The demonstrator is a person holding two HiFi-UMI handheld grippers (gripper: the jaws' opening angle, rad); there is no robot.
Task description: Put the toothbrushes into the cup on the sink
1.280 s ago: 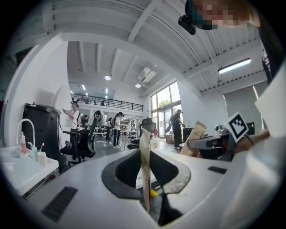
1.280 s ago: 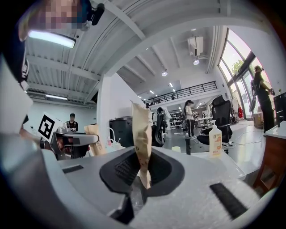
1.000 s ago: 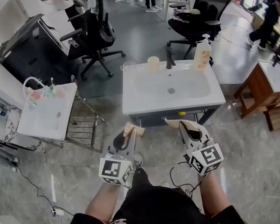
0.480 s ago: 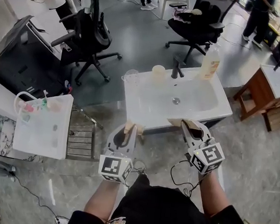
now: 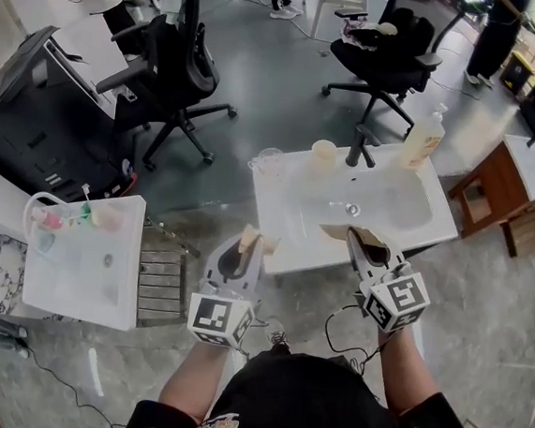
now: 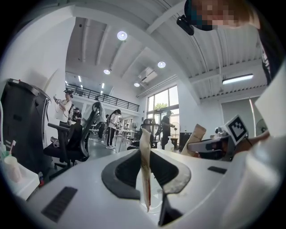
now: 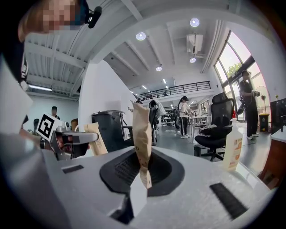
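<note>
Left gripper [image 5: 253, 242] and right gripper [image 5: 341, 231] — jaws together, empty.

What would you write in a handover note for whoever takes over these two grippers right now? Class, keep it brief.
Left gripper: shut, empty.
Right gripper: shut, empty.
Both are held at the near edge of the sink.
The cup stands at the back of the sink, beside the faucet.
What look like toothbrushes stand on the small white stand at the left.
Done: nothing yet.
Left: fetch the toothbrushes and drop them into the cup.
</note>
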